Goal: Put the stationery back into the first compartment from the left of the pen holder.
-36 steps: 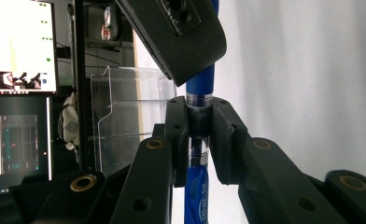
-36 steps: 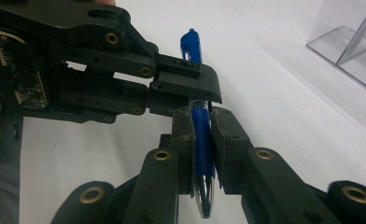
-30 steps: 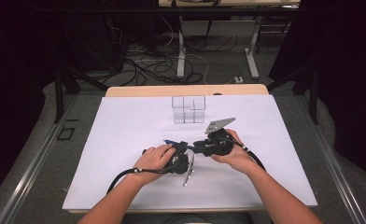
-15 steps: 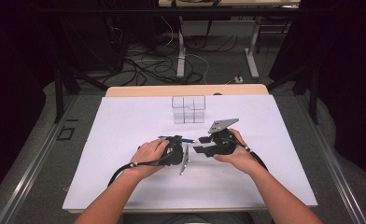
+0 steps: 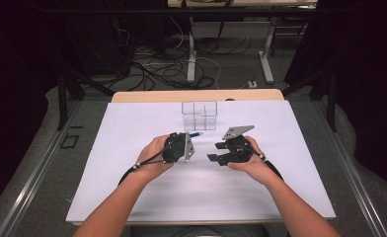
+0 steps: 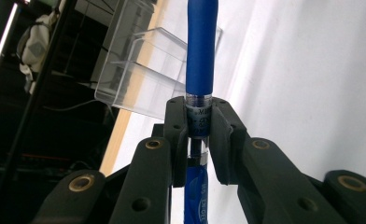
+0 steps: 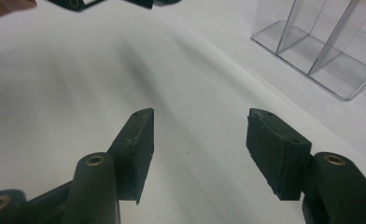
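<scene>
Blue pen [image 6: 200, 51]: white print runs lengthwise along the lower barrel, partly readable as "EN GEL"; the characters before it are hidden. Small dark lettering on the clear band between the jaws is too small and covered to read. No other legible text.

My left gripper [image 5: 187, 146] and right gripper [image 5: 217, 150] are both matte black linkage builds, chunky arms pinned with brass-coloured rivets, plus small dark screw holes near the tips. Pads [image 7: 270, 143] are blocky black rubber, edges a bit chewed. Each carries a grey three-cornered plate at 12 o'clock. A black cable trails off toward 7 o'clock. Forearms bare, no sleeves.
</scene>
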